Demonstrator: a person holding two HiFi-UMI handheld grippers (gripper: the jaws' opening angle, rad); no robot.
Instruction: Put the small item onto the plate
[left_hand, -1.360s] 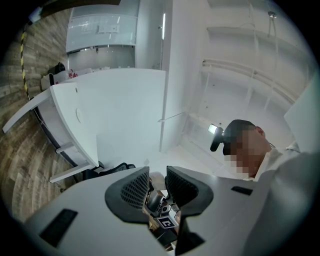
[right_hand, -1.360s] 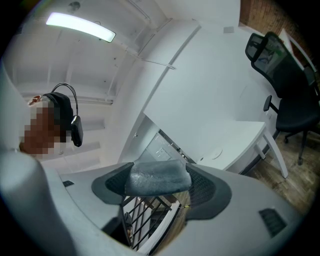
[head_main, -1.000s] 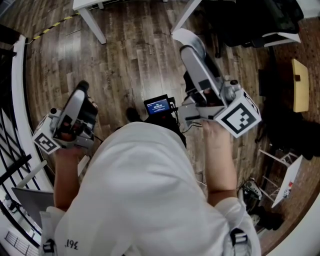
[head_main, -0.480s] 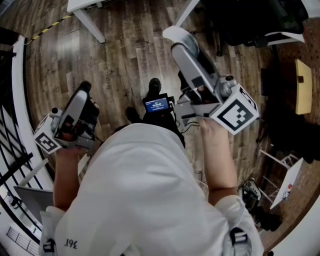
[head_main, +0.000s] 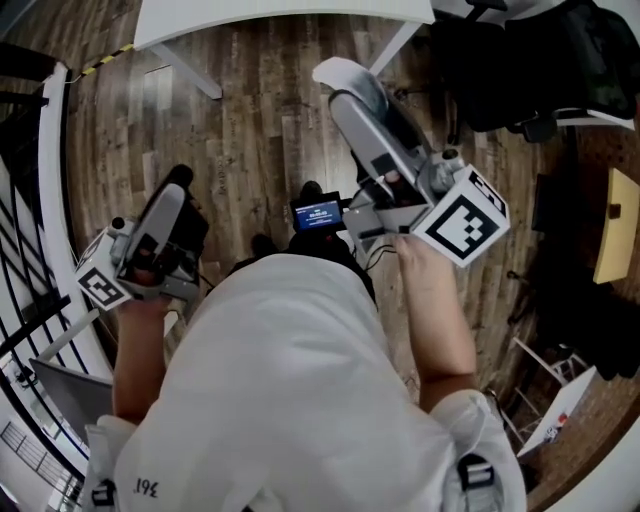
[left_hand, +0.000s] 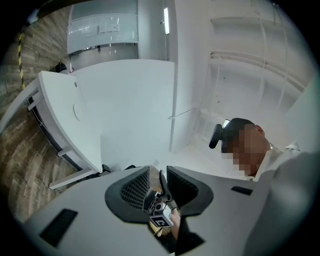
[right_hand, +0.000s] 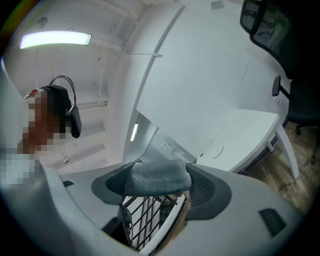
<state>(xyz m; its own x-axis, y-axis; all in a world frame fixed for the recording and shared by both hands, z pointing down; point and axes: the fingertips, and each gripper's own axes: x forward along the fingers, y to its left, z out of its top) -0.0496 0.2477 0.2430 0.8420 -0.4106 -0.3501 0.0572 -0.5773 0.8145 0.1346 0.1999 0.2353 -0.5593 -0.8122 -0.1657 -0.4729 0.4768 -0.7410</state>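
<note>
The small item is a soft grey-blue pad, held between the jaws of my right gripper. In the head view it shows as a pale lump at the tip of the right gripper, which points up toward the white table. My left gripper hangs lower at the left over the wood floor. Its jaws stand a narrow gap apart with nothing between them, and the left gripper looks at the other gripper through that gap. No plate shows in any view.
A white table top on slanted legs fills the far side. A black office chair stands at the upper right and a black railing runs along the left. A small lit screen sits at the person's chest.
The view has moved forward, so the white table edge now shows at the top. Both grippers keep their pose, and the right one still holds the item, now a little further left.
</note>
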